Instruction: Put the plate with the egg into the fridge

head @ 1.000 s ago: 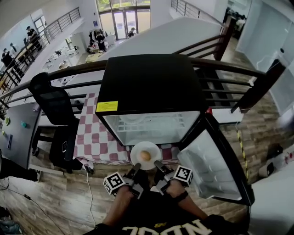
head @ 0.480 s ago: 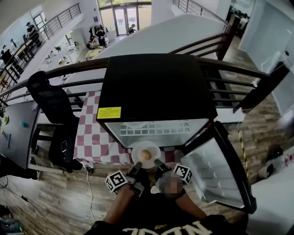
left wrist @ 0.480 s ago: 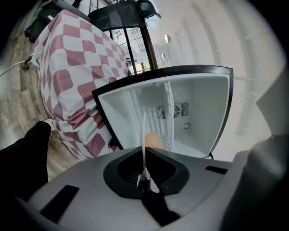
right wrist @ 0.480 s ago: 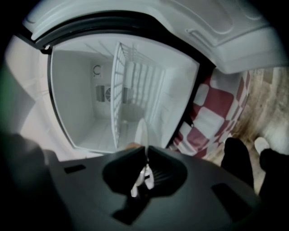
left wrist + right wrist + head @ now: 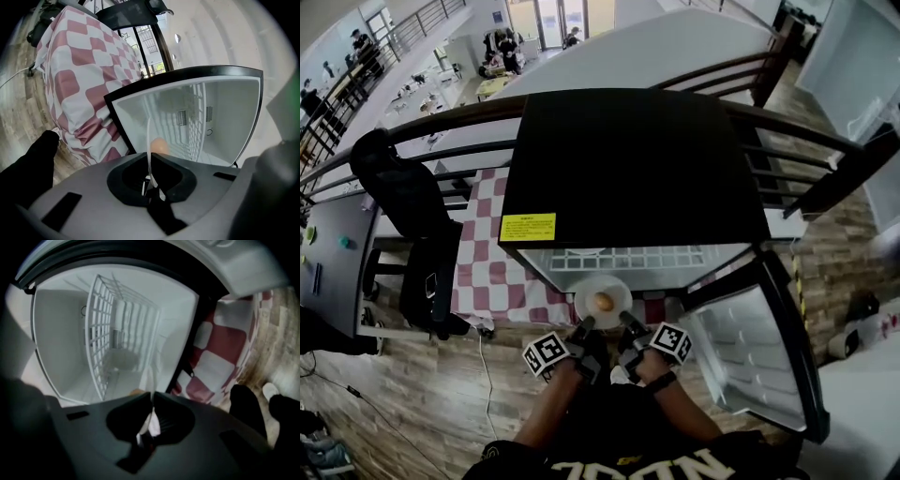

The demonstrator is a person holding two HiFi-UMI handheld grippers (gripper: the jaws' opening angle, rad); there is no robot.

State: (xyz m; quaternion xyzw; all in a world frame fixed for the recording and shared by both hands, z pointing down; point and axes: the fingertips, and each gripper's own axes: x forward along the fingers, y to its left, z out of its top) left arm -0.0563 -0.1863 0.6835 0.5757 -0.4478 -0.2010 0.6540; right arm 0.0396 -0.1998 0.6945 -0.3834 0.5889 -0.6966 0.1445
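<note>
Fridge [image 5: 628, 178] first: its black top fills the middle of my head view and its mouth faces me. The door [image 5: 750, 356] hangs wide open to the right, so that side is walled off. On the left the edge is the checked cloth [image 5: 492, 272], which also shows along the front under the opening. Past the cloth stands a black chair [image 5: 403, 197], well apart from my hands. Inside, the white walls are bare and a wire shelf [image 5: 101, 333] crosses the cavity — the right gripper view shows open room on either side of it.

The plate [image 5: 602, 298] hangs at the front lip of the fridge, its far rim at the opening, and the egg [image 5: 604, 302] sits near its middle. The left claw [image 5: 584, 326] is pinching the near rim from the left and the right claw [image 5: 627, 321] from the right. In each gripper view the jaws are pressed onto the thin white rim, with the egg just past them.

Against a second ago, the plate and both claws sit higher in my view and tighter against the mouth. The fridge top takes up more of the picture, and the strip of opening I can see has narrowed. The grip on the rim looks the same on both sides.
</note>
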